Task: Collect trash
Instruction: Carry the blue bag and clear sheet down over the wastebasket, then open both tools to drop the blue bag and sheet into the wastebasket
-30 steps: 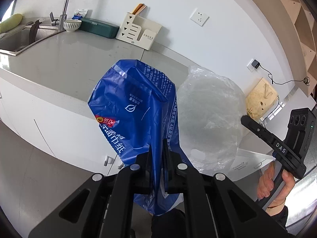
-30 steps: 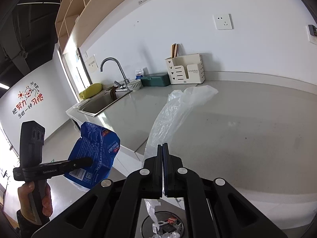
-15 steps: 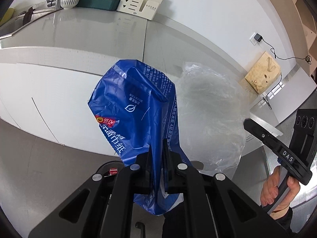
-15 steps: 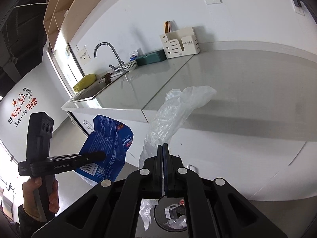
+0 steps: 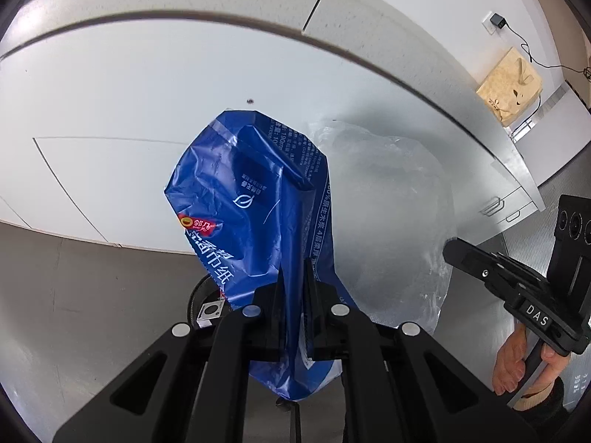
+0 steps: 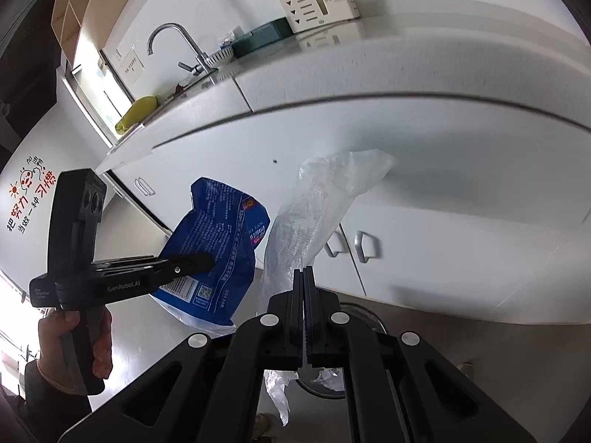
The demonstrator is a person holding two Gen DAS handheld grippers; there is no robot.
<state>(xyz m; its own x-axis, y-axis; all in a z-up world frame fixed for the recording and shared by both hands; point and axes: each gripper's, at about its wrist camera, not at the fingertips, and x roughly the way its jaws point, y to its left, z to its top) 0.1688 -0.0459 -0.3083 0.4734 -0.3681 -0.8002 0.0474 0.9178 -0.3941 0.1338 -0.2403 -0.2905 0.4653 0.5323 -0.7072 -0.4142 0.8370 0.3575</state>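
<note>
Disposal step was in hand: left gripper [image 5: 293,284] clamped the blue wrapper [image 5: 255,217], right gripper [image 6: 303,288] pinched the clear plastic bag [image 6: 314,214], both just above the bin [image 6: 365,317]; next move likely required centring over it before release

My black gripper arms and the crumpled blue plastic wrapper [image 5: 255,221] hid most of the round trash bin [image 5: 195,299]; the grey countertop edge [image 6: 369,99] was motion-blurred, its far items cropped
</note>
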